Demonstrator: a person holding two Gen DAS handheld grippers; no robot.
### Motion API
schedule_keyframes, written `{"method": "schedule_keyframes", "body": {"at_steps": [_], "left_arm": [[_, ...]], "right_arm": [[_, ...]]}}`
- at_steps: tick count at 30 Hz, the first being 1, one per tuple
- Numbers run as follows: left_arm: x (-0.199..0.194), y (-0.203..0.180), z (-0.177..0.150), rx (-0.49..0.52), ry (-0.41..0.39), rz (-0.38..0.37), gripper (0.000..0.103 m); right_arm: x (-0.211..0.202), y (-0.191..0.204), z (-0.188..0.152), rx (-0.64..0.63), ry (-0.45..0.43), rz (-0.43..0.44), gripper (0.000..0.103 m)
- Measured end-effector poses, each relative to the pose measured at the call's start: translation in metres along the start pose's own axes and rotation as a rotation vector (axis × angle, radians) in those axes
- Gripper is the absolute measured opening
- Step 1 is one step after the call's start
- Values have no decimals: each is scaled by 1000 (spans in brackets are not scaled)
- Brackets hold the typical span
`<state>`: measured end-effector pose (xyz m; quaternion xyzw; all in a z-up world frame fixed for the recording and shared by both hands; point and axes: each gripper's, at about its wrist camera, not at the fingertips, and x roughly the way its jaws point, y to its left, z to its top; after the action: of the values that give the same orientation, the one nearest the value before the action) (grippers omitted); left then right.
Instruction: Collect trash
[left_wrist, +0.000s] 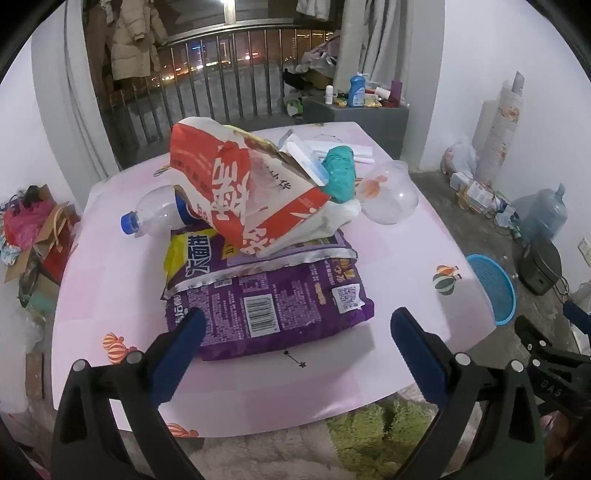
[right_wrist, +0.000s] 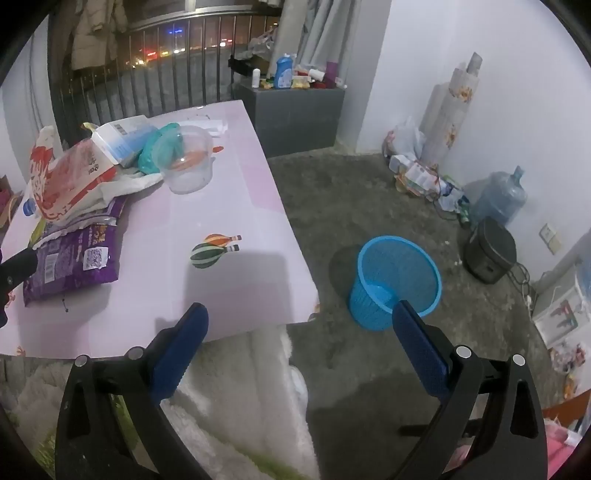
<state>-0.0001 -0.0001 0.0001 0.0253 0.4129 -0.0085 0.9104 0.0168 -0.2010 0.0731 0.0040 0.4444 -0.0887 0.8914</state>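
Both jaws of the left hand-held gripper (left_wrist: 297, 326) stand spread wide with nothing between them, tilted down over the near edge of the pink bench (left_wrist: 110, 280). Ahead of it and to its left lies a clear plastic bottle with a blue cap (left_wrist: 157, 214), on its side on the bench. Straight ahead, just beyond the blue left pad, rests a flat purple foil snack bag (left_wrist: 273, 299), with a torn yellow-and-purple foil bag (left_wrist: 199, 254) on top of it and a crumpled red-and-white paper bag (left_wrist: 240, 184) on top of that. Farther ahead and to the right, a teal crumpled plastic bag (left_wrist: 338, 173) sits beside a clear round plastic container (left_wrist: 391, 195). The right hand-held gripper (right_wrist: 299, 321) is likewise spread wide and empty, tilted down past the near right corner of the bench, so the trash pile lies ahead and to its left, well apart from its pads. Just beyond its right pad, on the grey floor (right_wrist: 332, 192), stands a blue plastic mesh wastebasket (right_wrist: 395, 280), upright.
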Motion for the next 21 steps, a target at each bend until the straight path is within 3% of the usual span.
{"method": "schedule_keyframes", "body": {"at_steps": [21], "left_arm": [[3,21,-3,-77,-1,61,98]], "right_arm": [[-5,-1,6,-3,-12,-8,95]]}}
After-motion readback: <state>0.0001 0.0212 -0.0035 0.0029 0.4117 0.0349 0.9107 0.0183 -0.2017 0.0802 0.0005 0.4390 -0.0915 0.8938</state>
